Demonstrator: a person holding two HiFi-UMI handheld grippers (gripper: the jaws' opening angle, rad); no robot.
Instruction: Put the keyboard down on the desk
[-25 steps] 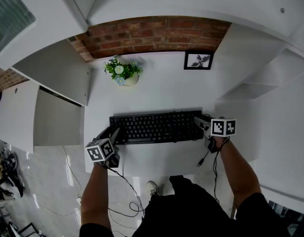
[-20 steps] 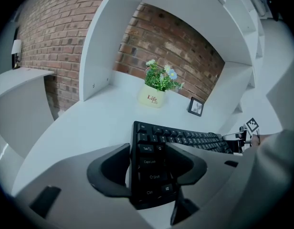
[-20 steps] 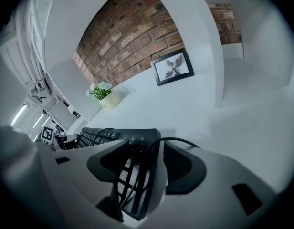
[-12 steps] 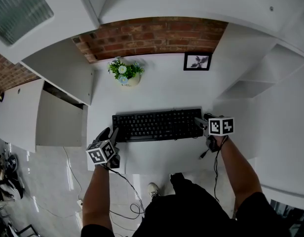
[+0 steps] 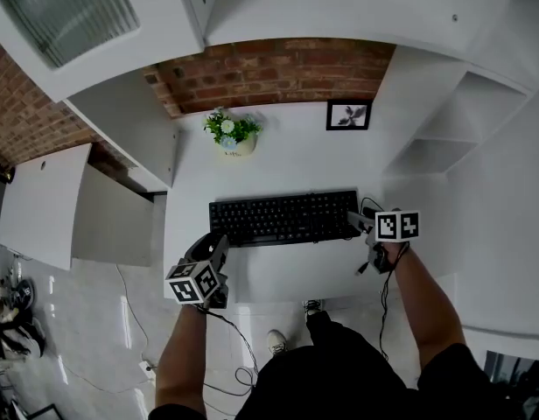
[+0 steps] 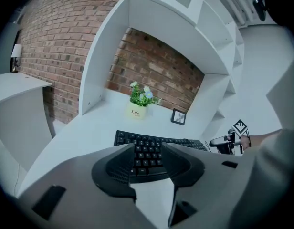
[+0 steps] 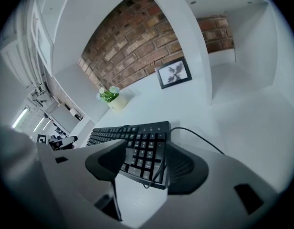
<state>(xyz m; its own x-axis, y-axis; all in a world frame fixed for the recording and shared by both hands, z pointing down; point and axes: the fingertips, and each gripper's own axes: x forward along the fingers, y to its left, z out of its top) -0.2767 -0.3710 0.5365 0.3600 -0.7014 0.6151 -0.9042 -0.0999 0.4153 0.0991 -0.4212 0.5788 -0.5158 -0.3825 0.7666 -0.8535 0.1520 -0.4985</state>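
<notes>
The black keyboard (image 5: pixel 283 218) lies flat on the white desk (image 5: pixel 296 164), its long side along the desk's front edge. My left gripper (image 5: pixel 216 245) hovers off the keyboard's front left corner, clear of it. Its jaws are closing with nothing between them; in the left gripper view the keyboard (image 6: pixel 152 142) sits beyond the left gripper (image 6: pixel 148 145). My right gripper (image 5: pixel 355 220) is at the keyboard's right end. In the right gripper view the keyboard (image 7: pixel 137 144) has its right end between the wide jaws of the right gripper (image 7: pixel 145 142), and the pads do not press on it.
A potted plant (image 5: pixel 230 136) and a small framed picture (image 5: pixel 348 115) stand at the back by the brick wall. The keyboard's black cable (image 7: pixel 199 135) loops off its right end. White shelves rise on the right, a white cabinet on the left; cables hang below the front edge.
My left gripper has drawn back from the keyboard's left end toward the desk's front edge. The right gripper stays at the right end. The keyboard rests in the same place.
</notes>
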